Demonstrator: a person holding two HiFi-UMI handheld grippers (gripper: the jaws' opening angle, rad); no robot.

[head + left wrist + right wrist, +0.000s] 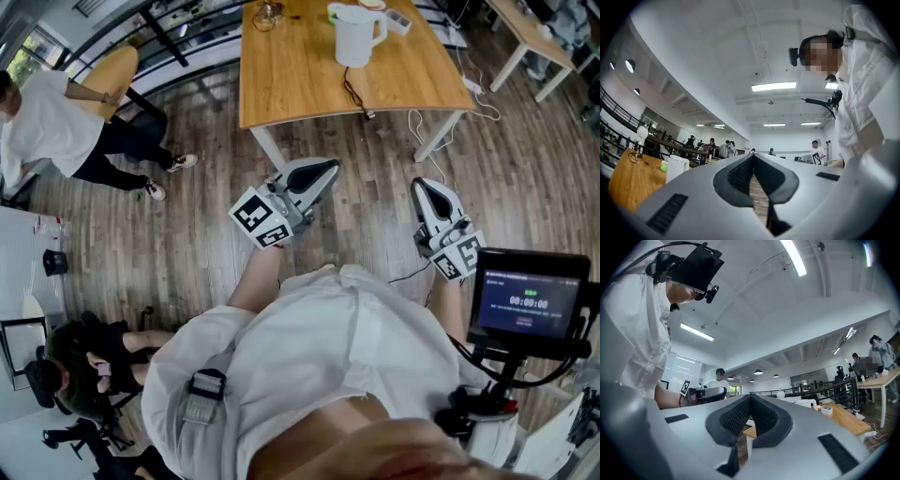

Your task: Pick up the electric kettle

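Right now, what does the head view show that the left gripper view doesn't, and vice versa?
Only the head view: a black cord and a small screen at the right. Only the left gripper view: ceiling lights and a distant group of people. Both: the white electric kettle on the wooden table.
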